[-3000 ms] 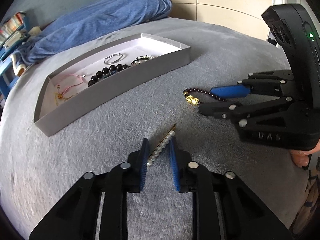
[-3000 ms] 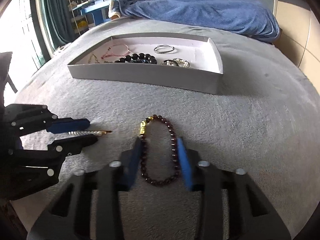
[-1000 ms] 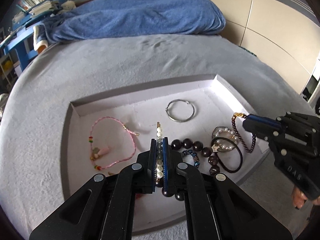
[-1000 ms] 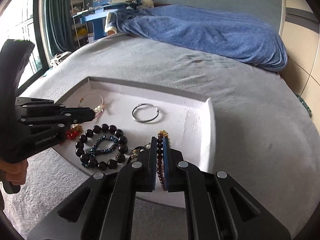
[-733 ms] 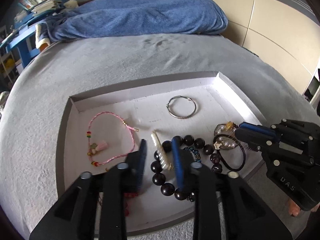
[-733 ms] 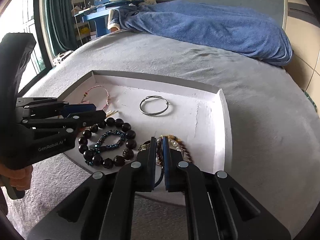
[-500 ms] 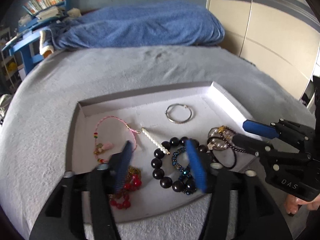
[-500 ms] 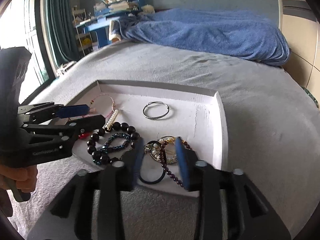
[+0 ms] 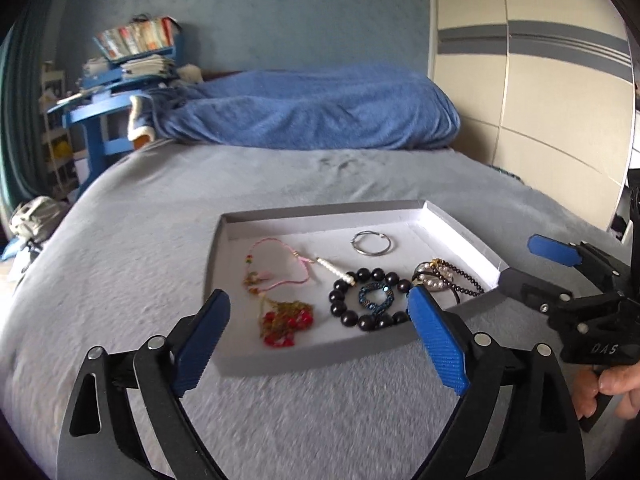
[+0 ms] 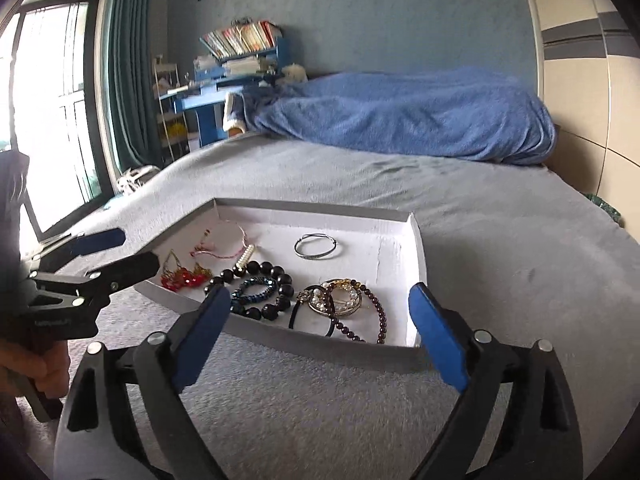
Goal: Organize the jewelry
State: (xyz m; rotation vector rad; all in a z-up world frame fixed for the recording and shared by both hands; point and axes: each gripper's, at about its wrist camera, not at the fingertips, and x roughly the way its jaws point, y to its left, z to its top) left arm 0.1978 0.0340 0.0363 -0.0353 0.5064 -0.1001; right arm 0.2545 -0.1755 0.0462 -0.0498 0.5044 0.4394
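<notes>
A shallow white jewelry tray (image 9: 320, 213) (image 10: 418, 248) lies on the grey bed. In it are a pearl hair clip (image 9: 334, 269) (image 10: 245, 257), a dark red bead bracelet (image 10: 378, 312) (image 9: 464, 278), a black bead bracelet (image 9: 362, 322) (image 10: 280, 280), a silver ring (image 9: 372, 243) (image 10: 316, 246), a pink cord bracelet (image 9: 276, 264) and a red-gold piece (image 9: 286, 322) (image 10: 180, 276). My left gripper (image 9: 320, 338) (image 10: 116, 252) is open and empty, just in front of the tray. My right gripper (image 10: 320, 336) (image 9: 532, 264) is open and empty at the tray's right front corner.
A blue blanket (image 9: 312, 114) (image 10: 408, 114) is heaped at the far end of the bed. A blue desk with books (image 9: 116, 88) stands at the back left, and a beige wardrobe (image 9: 532, 80) runs along the right. A window with a green curtain (image 10: 120, 80) is at the left.
Both grippers opened, dropped the pearl clip and the dark red bracelet into the tray, then pulled back from above the tray to its near side.
</notes>
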